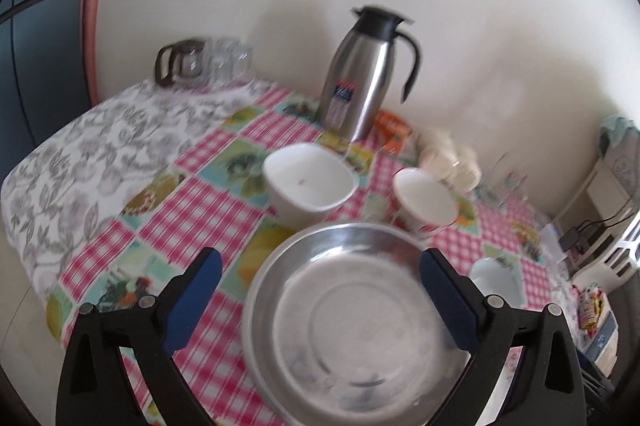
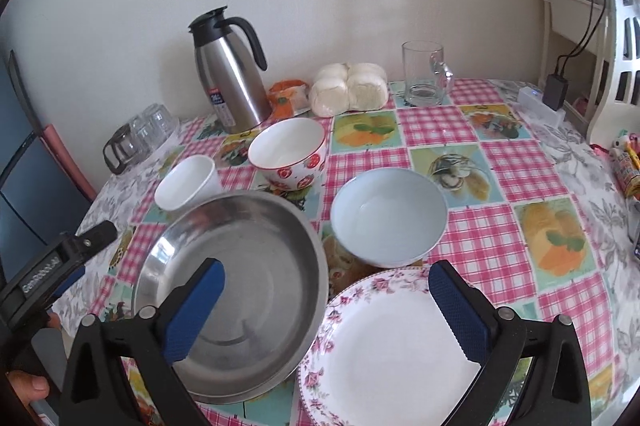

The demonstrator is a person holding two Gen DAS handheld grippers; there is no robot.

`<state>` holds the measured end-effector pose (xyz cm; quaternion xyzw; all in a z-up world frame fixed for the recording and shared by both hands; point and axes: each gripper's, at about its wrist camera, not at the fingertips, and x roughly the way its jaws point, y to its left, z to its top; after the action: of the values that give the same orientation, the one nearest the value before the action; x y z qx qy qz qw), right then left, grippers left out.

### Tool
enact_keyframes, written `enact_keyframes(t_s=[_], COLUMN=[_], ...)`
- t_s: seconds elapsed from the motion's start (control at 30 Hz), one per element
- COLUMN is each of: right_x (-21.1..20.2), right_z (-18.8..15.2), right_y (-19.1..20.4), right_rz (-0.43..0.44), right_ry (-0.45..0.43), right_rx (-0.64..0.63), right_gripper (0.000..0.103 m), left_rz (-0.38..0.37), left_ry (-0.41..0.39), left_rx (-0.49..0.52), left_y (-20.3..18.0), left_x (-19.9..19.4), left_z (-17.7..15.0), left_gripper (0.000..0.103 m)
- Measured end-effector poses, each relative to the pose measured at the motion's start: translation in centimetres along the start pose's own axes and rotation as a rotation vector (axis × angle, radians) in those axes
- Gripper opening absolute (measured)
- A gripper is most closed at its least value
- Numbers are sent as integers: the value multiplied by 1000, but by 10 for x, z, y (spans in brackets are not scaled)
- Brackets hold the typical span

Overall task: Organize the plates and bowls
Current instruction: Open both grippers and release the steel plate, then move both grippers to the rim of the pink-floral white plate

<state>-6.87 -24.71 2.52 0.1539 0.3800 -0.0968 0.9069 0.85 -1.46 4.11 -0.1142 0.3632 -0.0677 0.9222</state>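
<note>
The left gripper (image 1: pixel 320 290) gapes empty over the round stainless-steel pan (image 1: pixel 352 322). The right gripper (image 2: pixel 326 302) (equally wide, holding nothing) hangs above the flower-rimmed white plate (image 2: pixel 392 350); the pale blue bowl (image 2: pixel 388 218) sits just beyond on the checked tablecloth (image 2: pixel 516 161).

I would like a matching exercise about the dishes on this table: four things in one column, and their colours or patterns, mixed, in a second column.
Things:
1. deep pan
2. plate
3. bowl beside the pan
4. bowl near the flask

Looks:
A. red fruit pattern outside
B. bare shiny metal
C. pale blue
D. pink flower rim

Pairs: 1-B, 2-D, 3-C, 4-A
</note>
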Motion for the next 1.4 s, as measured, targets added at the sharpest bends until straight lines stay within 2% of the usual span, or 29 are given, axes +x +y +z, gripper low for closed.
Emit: enact_keyframes(t_s=[0.13, 0.17, 0.37, 0.53, 0.67, 0.83, 0.97, 1.27, 1.4], right_x=[-4, -7, -19, -31, -49, -64, -65, -45, -30], right_z=[4, 4, 8, 11, 12, 10, 4, -11, -20], right_y=[-11, -14, -37, -68, -92, -122, -148, -168, -173], right_rz=[-18, -23, -33, 7, -24, -52, -32, -62, -79], right_ry=[-24, -39, -87, -117, -180, -209, -174, -36, 47], right_rx=[26, 29, 78, 159, 193, 244, 296, 313, 328], right_gripper=[103, 103, 103, 103, 103, 103, 103, 103, 103], left_rz=[-42, -73, -130, -212, -278, -309, -326, -300, -291], left_ry=[23, 22, -10, -47, -43, 30, 104, 317, 378], left_rx=[47, 61, 107, 162, 204, 301, 340, 295, 270], left_y=[-14, -19, -41, -71, -96, -133, -152, -159, -157], left_x=[-2, -2, -11, -25, -33, -36, -35, -18, -13], left_z=[0, -1, -10, -20, -32, -55, -73, -107, -120], left_gripper=[99, 99, 99, 99, 99, 99, 99, 99, 99])
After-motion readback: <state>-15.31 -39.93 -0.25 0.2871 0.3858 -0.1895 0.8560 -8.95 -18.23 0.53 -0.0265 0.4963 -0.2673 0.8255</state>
